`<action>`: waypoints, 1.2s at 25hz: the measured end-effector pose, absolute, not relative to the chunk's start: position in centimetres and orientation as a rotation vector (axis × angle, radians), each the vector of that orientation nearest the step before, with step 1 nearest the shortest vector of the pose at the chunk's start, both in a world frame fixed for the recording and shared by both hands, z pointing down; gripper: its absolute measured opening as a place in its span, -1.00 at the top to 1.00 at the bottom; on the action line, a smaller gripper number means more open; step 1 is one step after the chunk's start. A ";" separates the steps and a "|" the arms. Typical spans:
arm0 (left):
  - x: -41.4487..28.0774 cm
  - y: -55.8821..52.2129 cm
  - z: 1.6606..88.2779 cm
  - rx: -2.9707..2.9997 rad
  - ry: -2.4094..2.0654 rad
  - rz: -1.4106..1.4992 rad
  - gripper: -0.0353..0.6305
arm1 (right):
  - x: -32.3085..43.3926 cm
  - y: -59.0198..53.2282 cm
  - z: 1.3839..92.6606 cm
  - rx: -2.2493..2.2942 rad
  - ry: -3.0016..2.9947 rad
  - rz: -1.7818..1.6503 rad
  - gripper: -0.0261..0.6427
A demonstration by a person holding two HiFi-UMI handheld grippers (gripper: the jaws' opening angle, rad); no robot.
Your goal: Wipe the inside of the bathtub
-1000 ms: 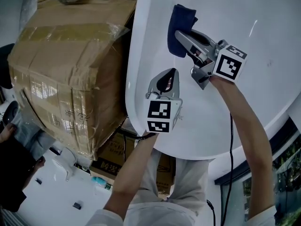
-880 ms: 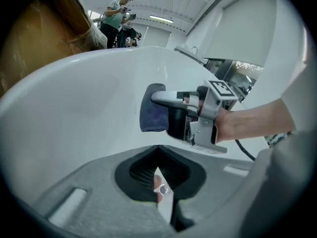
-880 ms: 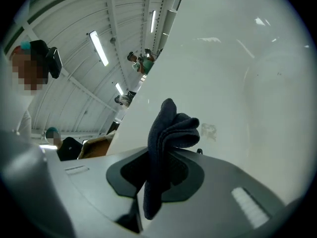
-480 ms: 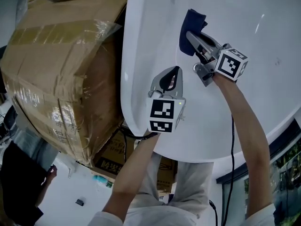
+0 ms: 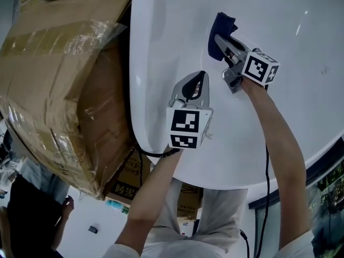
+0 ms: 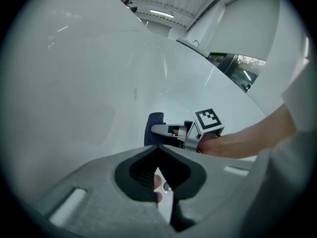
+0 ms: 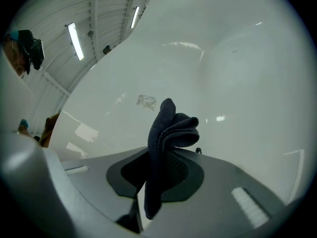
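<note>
The right claw (image 5: 219, 38) grips a folded dark blue cloth (image 5: 220, 23) at the inner wall of the white bathtub (image 5: 161, 52). The left claw (image 5: 201, 77), closed and empty, hovers nearby over the tub.

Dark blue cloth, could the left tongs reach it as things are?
Probably yes: only bare bathtub surface lies between the left tongs and the dark blue cloth. But those tongs are shut, and the right tongs clamp the cloth.

Taped cardboard box (image 5: 59, 85) beside smaller boxes (image 5: 126, 181).
</note>
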State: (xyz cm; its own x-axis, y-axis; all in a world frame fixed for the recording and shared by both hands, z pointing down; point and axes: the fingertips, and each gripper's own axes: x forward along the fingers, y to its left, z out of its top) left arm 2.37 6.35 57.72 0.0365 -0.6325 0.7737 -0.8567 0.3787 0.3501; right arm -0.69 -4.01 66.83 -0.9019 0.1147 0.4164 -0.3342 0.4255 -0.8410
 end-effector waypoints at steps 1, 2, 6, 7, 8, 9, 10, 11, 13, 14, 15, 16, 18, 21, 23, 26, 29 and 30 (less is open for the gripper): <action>2.4 6.4 57.9 1.337 -1.671 0.295 0.90 | -0.6 -4.0 67.5 0.199 -2.263 1.477 0.78; 2.5 6.4 58.1 1.339 -1.667 0.297 0.90 | -0.5 -3.9 68.1 0.207 -2.254 1.473 0.78; 2.6 6.6 58.8 1.345 -1.658 0.298 0.90 | -0.6 -2.9 70.0 0.204 -2.225 1.461 0.78; 2.7 6.6 59.0 1.349 -1.655 0.297 0.90 | -0.7 -2.7 70.4 0.205 -2.220 1.465 0.78; 2.8 6.6 59.1 1.353 -1.652 0.297 0.90 | -0.7 -2.6 70.8 0.209 -2.215 1.469 0.78; 2.9 6.6 59.3 1.356 -1.649 0.296 0.90 | -0.8 -2.4 71.2 0.216 -2.210 1.473 0.78; 2.9 6.6 59.4 1.358 -1.647 0.294 0.90 | -0.8 -2.3 71.6 0.223 -2.205 1.476 0.78; 2.9 6.6 59.5 1.357 -1.647 0.292 0.90 | -0.9 -2.2 72.1 0.230 -2.200 1.476 0.78; 2.8 6.7 59.6 1.353 -1.648 0.287 0.90 | -1.1 -2.1 73.0 0.243 -2.193 1.471 0.78; 2.7 6.8 59.7 1.352 -1.647 0.286 0.90 | -1.1 -1.9 73.5 0.247 -2.189 1.470 0.78; 2.6 6.8 59.7 1.352 -1.646 0.284 0.90 | -1.2 -1.7 73.9 0.250 -2.185 1.468 0.78; 2.6 6.8 59.8 1.353 -1.642 0.282 0.90 | -1.3 -1.5 74.4 0.253 -2.180 1.465 0.78; 2.8 6.7 59.9 1.357 -1.633 0.275 0.90 | -1.3 -1.1 75.1 0.256 -2.169 1.452 0.78; 3.0 6.7 60.1 1.355 -1.626 0.271 0.90 | -1.5 -0.4 76.0 0.243 -2.150 1.425 0.78; 3.0 6.9 60.4 1.345 -1.624 0.271 0.90 | -1.8 0.1 76.2 0.233 -2.146 1.436 0.78; 3.1 7.0 60.6 1.334 -1.618 0.270 0.90 | -2.0 0.4 76.6 0.238 -2.140 1.440 0.78; 3.2 7.0 60.6 1.331 -1.613 0.268 0.90 | -2.2 0.8 76.8 0.228 -2.142 1.450 0.78; 3.2 7.0 60.6 1.330 -1.614 0.266 0.90 | -2.3 0.8 76.9 0.225 -2.145 1.451 0.78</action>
State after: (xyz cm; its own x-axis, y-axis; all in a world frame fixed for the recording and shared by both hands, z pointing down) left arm 3.24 7.01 60.57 0.0901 -0.6216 0.7782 -0.8385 0.3742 0.3961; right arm -2.25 0.79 76.85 -0.8429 0.1553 0.5151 -0.4203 0.4076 -0.8107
